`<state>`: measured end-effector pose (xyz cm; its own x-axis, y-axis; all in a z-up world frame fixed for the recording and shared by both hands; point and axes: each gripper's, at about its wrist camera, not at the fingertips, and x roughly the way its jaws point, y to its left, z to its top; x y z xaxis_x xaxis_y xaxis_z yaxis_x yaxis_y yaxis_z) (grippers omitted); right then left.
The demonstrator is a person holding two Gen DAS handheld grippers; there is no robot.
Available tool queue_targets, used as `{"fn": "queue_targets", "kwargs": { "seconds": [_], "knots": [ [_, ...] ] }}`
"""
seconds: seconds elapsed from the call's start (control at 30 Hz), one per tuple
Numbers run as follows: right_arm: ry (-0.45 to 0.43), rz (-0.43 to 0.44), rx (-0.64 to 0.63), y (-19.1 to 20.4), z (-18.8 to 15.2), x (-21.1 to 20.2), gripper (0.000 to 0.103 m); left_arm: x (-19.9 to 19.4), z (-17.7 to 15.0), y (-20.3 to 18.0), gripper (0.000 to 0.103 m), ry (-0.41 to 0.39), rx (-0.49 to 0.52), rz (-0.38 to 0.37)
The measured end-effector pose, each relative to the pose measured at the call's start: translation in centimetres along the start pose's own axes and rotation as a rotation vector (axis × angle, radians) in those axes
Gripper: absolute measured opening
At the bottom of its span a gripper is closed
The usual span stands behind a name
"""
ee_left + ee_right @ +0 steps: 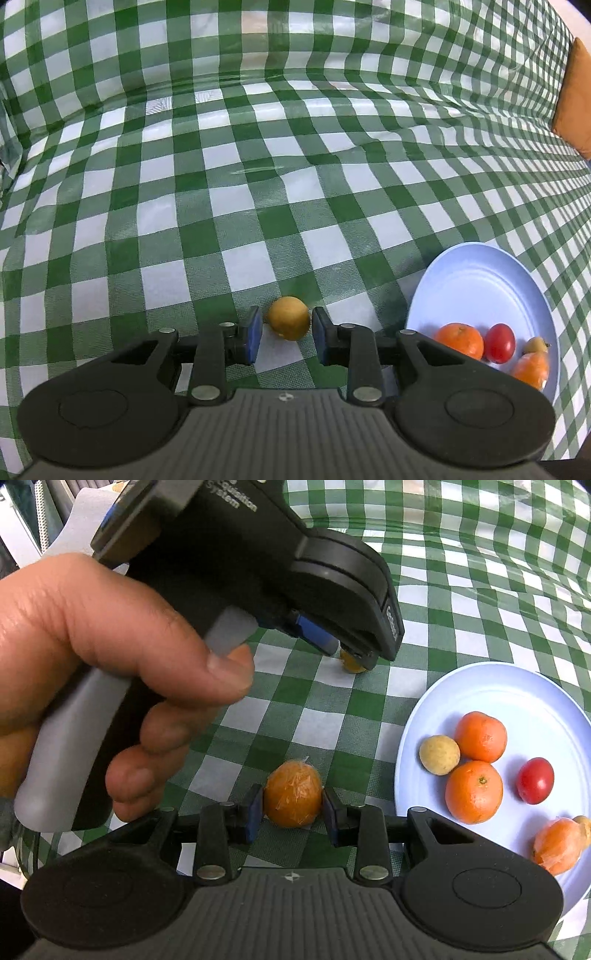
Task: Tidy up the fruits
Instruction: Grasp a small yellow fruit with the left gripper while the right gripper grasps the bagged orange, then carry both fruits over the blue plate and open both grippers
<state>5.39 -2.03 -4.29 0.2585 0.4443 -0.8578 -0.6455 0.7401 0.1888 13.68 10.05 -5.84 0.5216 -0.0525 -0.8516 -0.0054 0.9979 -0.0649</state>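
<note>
Fruit sits between the fingers of both our grippers, on the green-and-white checked tablecloth (258, 192). In the left wrist view a small yellow-brown fruit (289, 318) rests on the cloth between the blue pads of our left gripper (286, 334), with a narrow gap at each side, so the fingers are spread a little wider than the fruit and hold nothing. In the right wrist view a plastic-wrapped orange fruit (293, 794) lies between the fingers of our right gripper (293, 814); the pads stand right at its sides, but we cannot tell whether they press it. Just right of both fruits lies the pale blue plate (524, 701), which carries two tangerines (474, 792), a red cherry tomato (535, 780), a small tan fruit (439, 755) and a peeled wrapped piece (557, 845) near its edge. Our left hand (92, 672) grips the left gripper's handle at upper left of the right wrist view.
</note>
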Motion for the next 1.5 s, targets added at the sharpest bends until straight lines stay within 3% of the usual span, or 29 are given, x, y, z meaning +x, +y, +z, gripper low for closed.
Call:
{"fn": "queue_targets", "kwargs": {
  "seconds": [0.07,0.37,0.57,0.83,1.13,1.5],
  "knots": [
    [-0.002,0.0,-0.002,0.0,0.0,0.1,0.036,-0.2,-0.1,0.2,0.026,0.001,-0.004,-0.009],
    [-0.032,-0.018,-0.01,0.6,0.1,-1.1,0.036,-3.2,0.0,3.3,0.025,-0.027,-0.042,0.045],
    [-0.017,-0.04,-0.041,1.5,0.2,-0.5,0.036,-2.7,-1.2,5.1,0.026,0.063,-0.035,0.063],
    [-0.013,-0.05,-0.047,2.1,0.4,-0.2,0.036,-2.4,-1.4,4.6,0.027,0.065,-0.025,0.064],
    [-0.161,-0.051,-0.028,1.5,2.3,-4.7,0.036,-6.2,-0.6,4.2,0.027,-0.034,-0.042,0.068],
    [-0.187,-0.085,0.015,-0.9,2.5,-5.7,0.036,-8.2,-0.1,2.9,0.027,-0.115,-0.058,0.077]
  ]
}}
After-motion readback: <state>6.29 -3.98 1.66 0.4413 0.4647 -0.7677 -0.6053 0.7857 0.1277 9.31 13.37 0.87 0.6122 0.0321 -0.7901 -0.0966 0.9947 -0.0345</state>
